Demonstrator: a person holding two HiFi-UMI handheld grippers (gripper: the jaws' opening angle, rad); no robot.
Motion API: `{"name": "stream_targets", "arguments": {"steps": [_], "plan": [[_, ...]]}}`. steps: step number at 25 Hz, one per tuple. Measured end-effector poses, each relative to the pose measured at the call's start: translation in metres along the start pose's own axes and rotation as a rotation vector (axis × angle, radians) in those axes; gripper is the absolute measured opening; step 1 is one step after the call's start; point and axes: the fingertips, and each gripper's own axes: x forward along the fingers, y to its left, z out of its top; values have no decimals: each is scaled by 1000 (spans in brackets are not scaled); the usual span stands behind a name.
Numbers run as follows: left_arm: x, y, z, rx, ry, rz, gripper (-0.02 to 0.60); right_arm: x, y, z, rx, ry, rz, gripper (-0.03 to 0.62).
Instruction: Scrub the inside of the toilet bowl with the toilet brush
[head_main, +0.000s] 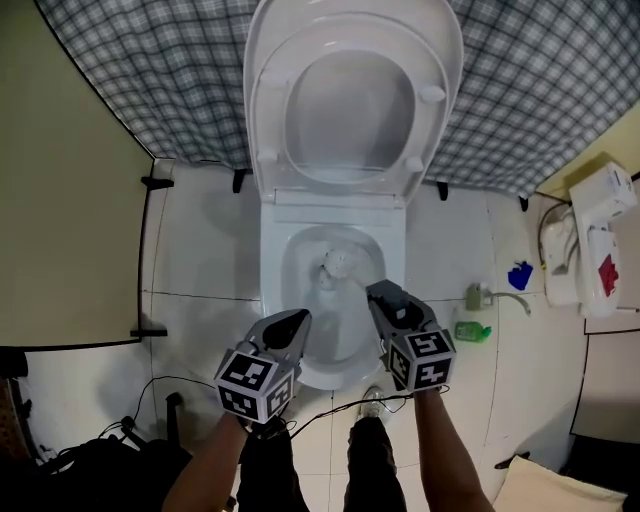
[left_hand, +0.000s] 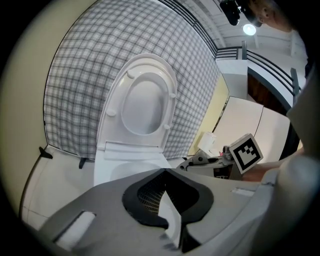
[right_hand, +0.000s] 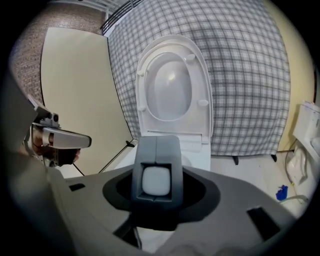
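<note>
Right tool (head_main: 378, 292) pinching toilet brush (head_main: 338, 264), brush head inside toilet bowl (head_main: 272, 290), left tool (head_main: 299, 319) pressed together, empty

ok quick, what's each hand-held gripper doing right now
left hand-held gripper: closed, nothing in it
right hand-held gripper: closed on the toilet brush, by its handle
</note>
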Motion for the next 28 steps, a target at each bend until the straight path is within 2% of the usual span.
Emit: {"name": "stream_targets", "arguments": {"steps": [6,13,18,28], "plan": [[5,13,-11,-23,22,1,8,36,-15,-5,16,-10,-69,201],[6,29,-17,-29,43,5,8,45,-3,10,80,-82,-39,199],[4,35,-12,-36,32,11,8,53,10,13,108,-87,30,199],[-6,47,-22,-55,43,53,8,64,52,14,-11,-2,247,199]]}}
